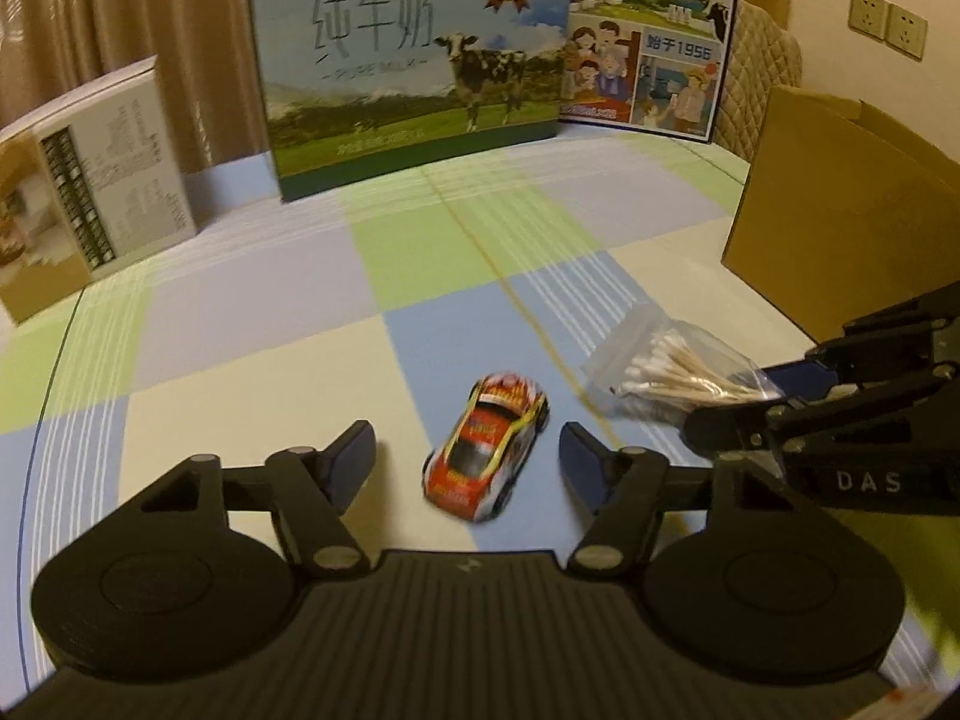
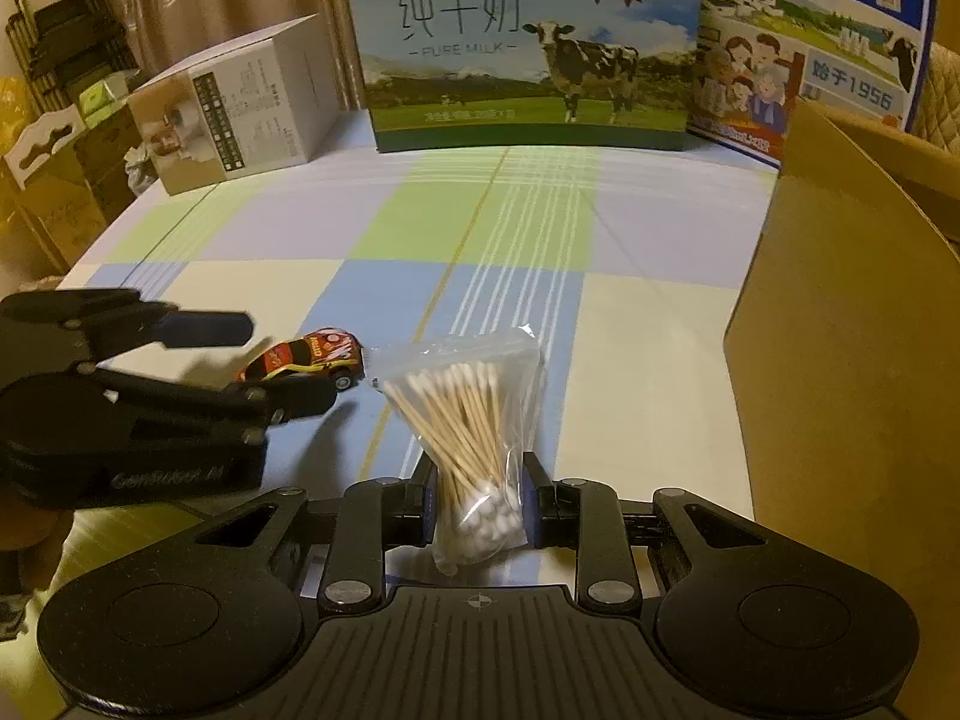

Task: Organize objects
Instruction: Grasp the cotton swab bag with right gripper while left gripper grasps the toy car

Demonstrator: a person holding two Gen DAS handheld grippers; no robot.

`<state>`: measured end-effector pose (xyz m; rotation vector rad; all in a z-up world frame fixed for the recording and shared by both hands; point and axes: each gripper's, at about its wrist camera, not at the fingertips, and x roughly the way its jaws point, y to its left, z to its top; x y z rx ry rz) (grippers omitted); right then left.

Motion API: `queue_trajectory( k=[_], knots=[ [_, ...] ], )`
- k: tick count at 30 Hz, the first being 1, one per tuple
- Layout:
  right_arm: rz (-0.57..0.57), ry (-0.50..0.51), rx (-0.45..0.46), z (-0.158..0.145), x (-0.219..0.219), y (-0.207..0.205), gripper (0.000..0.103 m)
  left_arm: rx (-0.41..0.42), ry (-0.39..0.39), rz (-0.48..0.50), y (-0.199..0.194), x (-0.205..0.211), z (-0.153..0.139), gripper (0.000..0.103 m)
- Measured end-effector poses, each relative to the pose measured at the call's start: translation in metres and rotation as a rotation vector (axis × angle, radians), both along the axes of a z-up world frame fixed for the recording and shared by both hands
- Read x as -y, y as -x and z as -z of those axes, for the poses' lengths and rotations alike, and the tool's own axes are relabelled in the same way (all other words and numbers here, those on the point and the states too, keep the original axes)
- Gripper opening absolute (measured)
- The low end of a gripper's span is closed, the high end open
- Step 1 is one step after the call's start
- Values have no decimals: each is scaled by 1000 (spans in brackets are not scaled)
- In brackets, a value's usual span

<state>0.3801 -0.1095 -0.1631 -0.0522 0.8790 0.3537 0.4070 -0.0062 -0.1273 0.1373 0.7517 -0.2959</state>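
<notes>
The left gripper (image 1: 468,450) has its fingers spread around the small red-and-yellow toy car (image 1: 486,447), not touching it. The right gripper (image 2: 478,498) pinches the clear plastic bag of wooden cotton swabs (image 2: 474,420). Open checked tablecloth (image 1: 240,312) stretches ahead to the milk cartons (image 1: 414,66); a brown cardboard box (image 2: 840,372) borders the right.

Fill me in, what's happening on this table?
Two handheld grippers are tidying small items. The right gripper is shut on a bag of cotton swabs. The left gripper is open around a toy car on the checked tablecloth, pads not touching it. An open cardboard box stands to the right.
</notes>
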Motion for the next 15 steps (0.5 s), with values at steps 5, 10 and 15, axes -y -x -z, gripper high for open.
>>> queue_trajectory(
  k=[5, 10, 15],
  knots=[
    [8, -8, -1, 0, 1, -1, 23, 13, -13, 44, -11, 10, -3, 43],
    [14, -16, -4, 0, 3, -2, 23, -13, -48, 110, -11, 18, -1, 43],
    [17, -25, -10, 0, 3, -1, 23, -32, -43, 109, -10, 14, 2, 37]
  ],
)
